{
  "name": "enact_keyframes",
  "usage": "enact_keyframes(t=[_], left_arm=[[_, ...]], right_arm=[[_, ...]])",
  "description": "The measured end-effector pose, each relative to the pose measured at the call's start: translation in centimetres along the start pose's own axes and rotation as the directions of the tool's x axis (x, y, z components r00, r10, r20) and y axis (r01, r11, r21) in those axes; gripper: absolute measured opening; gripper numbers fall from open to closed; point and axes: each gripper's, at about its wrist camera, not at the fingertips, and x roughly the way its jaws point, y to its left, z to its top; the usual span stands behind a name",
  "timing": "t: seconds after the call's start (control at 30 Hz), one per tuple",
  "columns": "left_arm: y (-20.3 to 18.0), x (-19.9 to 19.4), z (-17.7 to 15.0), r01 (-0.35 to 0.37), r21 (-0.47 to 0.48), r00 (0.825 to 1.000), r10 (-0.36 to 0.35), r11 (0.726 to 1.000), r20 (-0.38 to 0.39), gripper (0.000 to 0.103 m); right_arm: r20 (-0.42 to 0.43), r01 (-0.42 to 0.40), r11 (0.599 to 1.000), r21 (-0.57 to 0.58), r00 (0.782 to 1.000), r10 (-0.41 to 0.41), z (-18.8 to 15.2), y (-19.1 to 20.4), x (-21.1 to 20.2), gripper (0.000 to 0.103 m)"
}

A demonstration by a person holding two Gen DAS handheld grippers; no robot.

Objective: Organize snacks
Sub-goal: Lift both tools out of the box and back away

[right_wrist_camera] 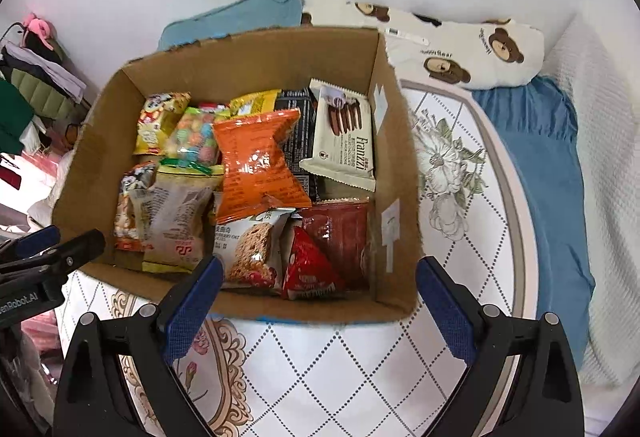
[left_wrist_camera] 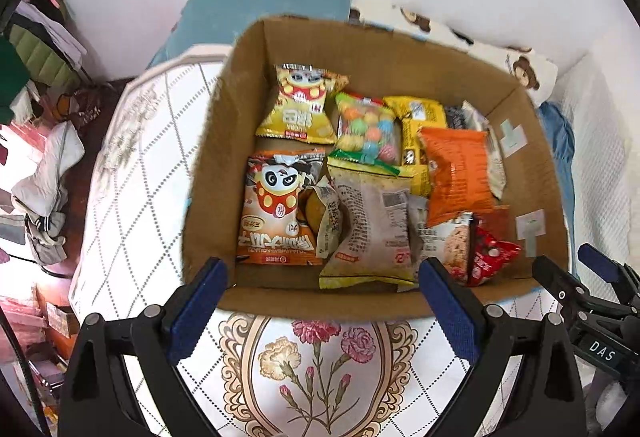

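Inspector: Where are the snacks?
Clerk: All inside the open brown cardboard box (right_wrist_camera: 256, 57) at frame centre, on the flower-patterned tabletop (right_wrist_camera: 360, 357). A crinkled orange foil packet (right_wrist_camera: 260, 165) lies on top.
Inspector: Tools?
Clerk: Left tool (left_wrist_camera: 324, 301) and right tool (right_wrist_camera: 320, 297) both spread wide, holding nothing, at the box's lower edge.

Quilted mattress (right_wrist_camera: 460, 237) with a dotted diamond pattern, printed flowers and an ornate oval frame motif, serving as the supporting surface. Directly on it: 1 open cardboard box (left_wrist_camera: 208, 173) (right_wrist_camera: 394, 173) of snack packets, standing upright near the middle; 1 teal folded towel (left_wrist_camera: 264, 11) (right_wrist_camera: 236, 19) behind the box, against the wall; 1 cream bear-print pillow (right_wrist_camera: 472, 53) (left_wrist_camera: 524, 71) beside the towel; 1 blue cloth (right_wrist_camera: 548, 165) along the right edge, just below the pillow.
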Motion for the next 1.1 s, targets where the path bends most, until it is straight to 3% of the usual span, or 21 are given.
enact_keyframes(t=[0.23, 0.4, 0.8, 0.9, 1.1], left_arm=[[-0.5, -4.8, -3.5, -0.023, 0.020, 0.992, 0.021, 1.000, 0.122, 0.098], [-0.9, -8.6, -6.8, -0.028, 0.033, 0.980, 0.020, 0.999, 0.197, 0.098], [-2.0, -16.7, -14.3, -0.049, 0.059, 0.930, 0.024, 0.997, 0.367, 0.098], [-1.8, -18.0, -15.7, -0.058, 0.049, 0.918, 0.034, 0.997, 0.395, 0.103], [-1.9, -21.1, -17.9, -0.078, 0.052, 0.879, 0.044, 0.996, 0.474, 0.103]], right_arm=[[0.117, 0.009, 1.000, 0.006, 0.993, -0.010, -3.2, 0.0, -5.3, 0.099], [0.214, 0.008, 1.000, 0.002, 0.977, -0.008, -6.8, 0.2, -10.1, 0.100], [0.409, 0.047, 0.999, 0.002, 0.911, -0.044, -16.0, 1.2, -20.6, 0.103], [0.445, 0.059, 0.998, 0.002, 0.894, -0.053, -17.4, 1.2, -22.9, 0.103], [0.490, 0.076, 0.997, 0.000, 0.869, -0.066, -19.7, 1.3, -26.1, 0.103]])
